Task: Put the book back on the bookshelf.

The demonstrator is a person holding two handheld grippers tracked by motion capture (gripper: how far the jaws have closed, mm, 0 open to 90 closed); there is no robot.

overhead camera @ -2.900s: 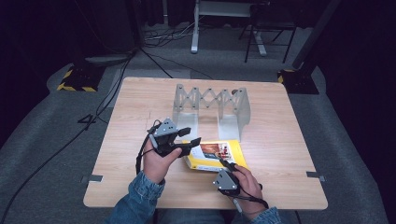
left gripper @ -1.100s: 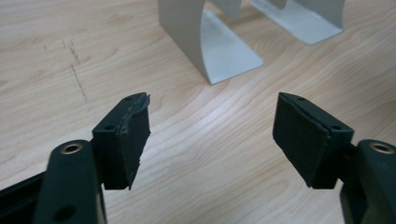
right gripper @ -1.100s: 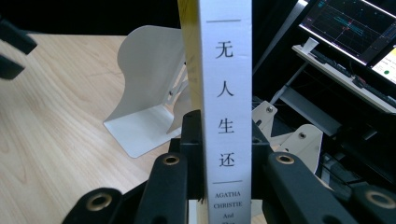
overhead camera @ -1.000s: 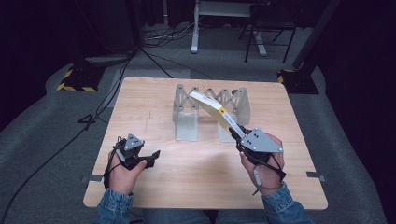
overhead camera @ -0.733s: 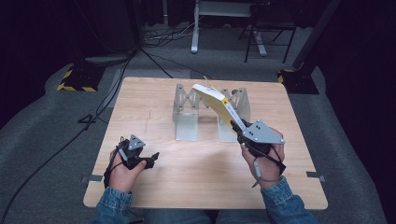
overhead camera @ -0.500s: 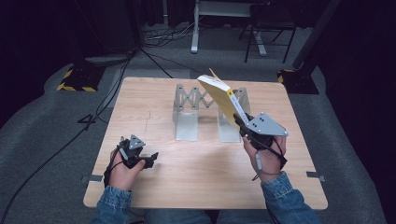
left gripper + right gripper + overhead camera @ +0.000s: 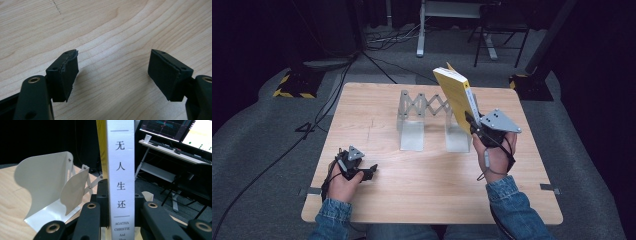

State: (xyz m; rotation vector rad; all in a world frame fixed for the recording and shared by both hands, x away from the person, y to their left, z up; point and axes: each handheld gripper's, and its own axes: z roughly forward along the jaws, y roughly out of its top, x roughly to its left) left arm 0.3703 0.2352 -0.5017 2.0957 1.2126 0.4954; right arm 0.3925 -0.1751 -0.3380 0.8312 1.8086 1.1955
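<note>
sleeves [image 7: 331, 220]: blue denim | jaws: black, brass rivets | top plates: grey, three-cornered

Overhead light falls evenly on the pale wooden table [image 7: 432, 170] (surroundings nearly black); soft shadows, slight softness, no glare.

Open bench [image 7: 377, 120] from seven to eleven o'clock; expanding bookend rack [image 7: 427, 120] blocking twelve, book [image 7: 455, 96] above it.
</note>
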